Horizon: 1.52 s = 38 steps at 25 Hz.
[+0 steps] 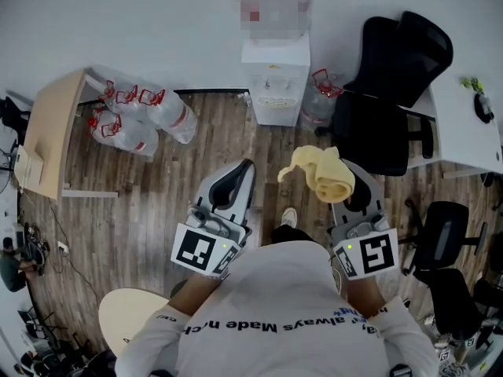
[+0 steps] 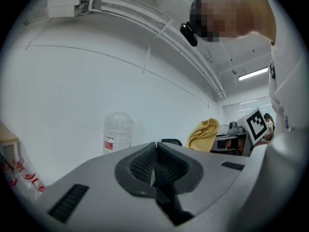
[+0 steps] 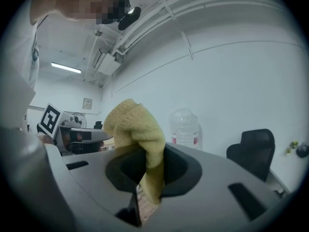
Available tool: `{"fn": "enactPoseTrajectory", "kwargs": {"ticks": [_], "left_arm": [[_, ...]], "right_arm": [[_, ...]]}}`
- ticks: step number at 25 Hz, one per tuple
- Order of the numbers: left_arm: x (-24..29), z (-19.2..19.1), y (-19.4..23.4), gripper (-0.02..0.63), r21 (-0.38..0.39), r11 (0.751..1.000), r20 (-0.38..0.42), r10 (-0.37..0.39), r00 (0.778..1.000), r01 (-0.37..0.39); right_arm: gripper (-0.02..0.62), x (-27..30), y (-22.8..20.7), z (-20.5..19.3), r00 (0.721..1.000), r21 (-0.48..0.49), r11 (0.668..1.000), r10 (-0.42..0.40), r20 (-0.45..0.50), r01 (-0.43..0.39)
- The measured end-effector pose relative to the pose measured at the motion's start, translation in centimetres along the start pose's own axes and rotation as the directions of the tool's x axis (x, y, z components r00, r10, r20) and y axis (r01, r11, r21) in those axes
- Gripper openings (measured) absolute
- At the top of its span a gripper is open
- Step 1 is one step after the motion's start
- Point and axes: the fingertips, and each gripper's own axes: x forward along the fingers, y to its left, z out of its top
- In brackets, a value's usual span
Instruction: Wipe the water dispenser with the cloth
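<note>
The white water dispenser (image 1: 275, 81) stands against the far wall, a clear bottle (image 1: 271, 6) on top. That bottle (image 2: 117, 132) also shows in the left gripper view and, as the bottle (image 3: 184, 127), in the right gripper view. My right gripper (image 1: 348, 181) is shut on a yellow cloth (image 1: 321, 173), which bunches above the jaws; the cloth (image 3: 137, 134) fills the jaw gap. My left gripper (image 1: 238, 175) is shut with nothing in it, its jaws pressed together (image 2: 155, 161). Both grippers are held up, well short of the dispenser.
A black office chair (image 1: 389, 93) stands right of the dispenser, with a white desk (image 1: 468, 124) beyond it. Empty water bottles (image 1: 137, 116) lie on the wood floor at left beside a wooden table (image 1: 51, 132). Another black chair (image 1: 444, 234) is at right.
</note>
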Motion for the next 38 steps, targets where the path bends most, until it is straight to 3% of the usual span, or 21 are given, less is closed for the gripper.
{"fn": "enactPoseTrajectory", "kwargs": {"ticks": [19, 38], "left_arm": [[8.8, -0.6, -0.4, 0.026, 0.0, 1.0, -0.005, 0.025, 1.0, -0.025], [11.5, -1.8, 0.8, 0.026, -0.002, 1.0, -0.007, 0.025, 1.0, -0.025]], "right_arm": [[0.063, 3.2, -8.0, -0.2, 0.999, 0.016, 0.999, 0.037, -0.013, -0.037], [0.063, 5.5, -10.1, -1.0, 0.999, 0.005, 0.999, 0.044, -0.017, -0.044]]}}
